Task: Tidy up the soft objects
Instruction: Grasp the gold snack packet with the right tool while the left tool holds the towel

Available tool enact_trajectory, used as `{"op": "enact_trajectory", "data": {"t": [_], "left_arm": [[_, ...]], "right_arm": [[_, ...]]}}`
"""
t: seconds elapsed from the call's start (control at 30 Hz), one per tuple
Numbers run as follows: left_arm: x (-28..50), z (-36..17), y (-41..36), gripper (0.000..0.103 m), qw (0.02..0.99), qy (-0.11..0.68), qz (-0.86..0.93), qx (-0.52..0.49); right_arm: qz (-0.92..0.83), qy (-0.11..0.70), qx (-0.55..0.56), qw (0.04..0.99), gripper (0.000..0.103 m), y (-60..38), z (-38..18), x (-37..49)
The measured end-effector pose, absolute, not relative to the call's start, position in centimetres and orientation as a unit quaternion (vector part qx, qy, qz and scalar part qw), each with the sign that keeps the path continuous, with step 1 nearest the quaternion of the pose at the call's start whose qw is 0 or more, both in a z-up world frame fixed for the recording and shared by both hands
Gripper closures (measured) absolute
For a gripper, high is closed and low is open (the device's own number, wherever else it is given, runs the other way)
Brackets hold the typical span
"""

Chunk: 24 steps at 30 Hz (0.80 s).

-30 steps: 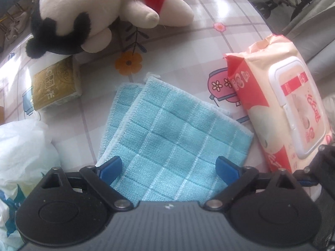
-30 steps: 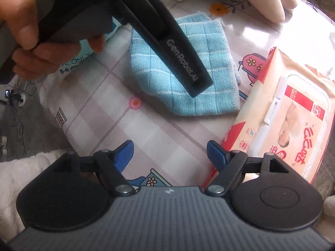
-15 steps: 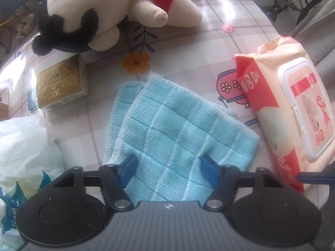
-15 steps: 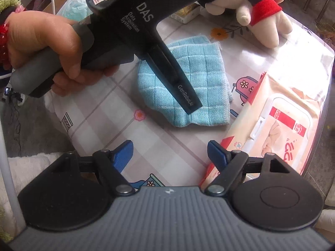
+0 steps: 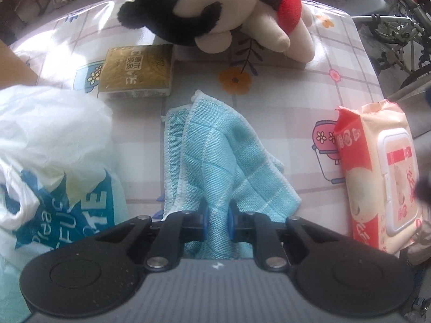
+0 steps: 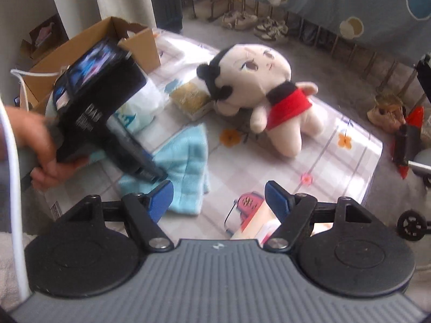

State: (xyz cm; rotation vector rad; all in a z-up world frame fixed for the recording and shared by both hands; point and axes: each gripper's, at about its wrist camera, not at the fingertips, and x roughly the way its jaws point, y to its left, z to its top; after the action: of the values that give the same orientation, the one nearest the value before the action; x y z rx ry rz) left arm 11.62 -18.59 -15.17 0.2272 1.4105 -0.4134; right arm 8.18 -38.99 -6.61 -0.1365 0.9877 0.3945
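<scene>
My left gripper [image 5: 216,215] is shut on the near edge of a light blue checked cloth [image 5: 215,150], which bunches up between the blue pads on the patterned tablecloth. The cloth also shows in the right wrist view [image 6: 186,161] under the left gripper's black body [image 6: 107,123]. My right gripper [image 6: 219,197] is open and empty, raised above the table's near side. A plush doll [image 5: 229,8] with black hair and a red top lies at the far side; it also shows in the right wrist view [image 6: 258,91]. A wet-wipes pack [image 5: 382,177] lies at the right.
A gold tissue pack [image 5: 137,71] lies left of the doll. A white and blue plastic bag [image 5: 48,156] sits at the left. An open cardboard box [image 6: 89,51] stands beyond the table's left end. Shoes and a rack line the floor behind.
My left gripper has closed on the blue cloth's near edge and drawn it up into a bunch. My right gripper has lifted and tilted up, staying open.
</scene>
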Motion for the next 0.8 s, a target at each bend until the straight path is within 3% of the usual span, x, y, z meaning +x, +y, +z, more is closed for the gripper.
{"op": "enact_trajectory", "data": {"t": [0.2,0.5,0.8], "left_arm": [[10.1,-15.4,-16.9,0.089,0.735,0.651,-0.169,0.08],[8.4,-16.1,-14.9,0.088,0.745,0.651,-0.142,0.033],[8.0,-16.2,-13.9,0.088,0.756,0.64,-0.136,-0.006]], "right_arm": [[0.306,0.403,-0.129,0.853,0.051,-37.5,-7.1,16.0],[0.484,0.352,-0.312,0.738,0.053,-27.8,-11.2,24.0],[0.537,0.369,-0.475,0.592,0.049,-21.8,-16.5,26.2]]}}
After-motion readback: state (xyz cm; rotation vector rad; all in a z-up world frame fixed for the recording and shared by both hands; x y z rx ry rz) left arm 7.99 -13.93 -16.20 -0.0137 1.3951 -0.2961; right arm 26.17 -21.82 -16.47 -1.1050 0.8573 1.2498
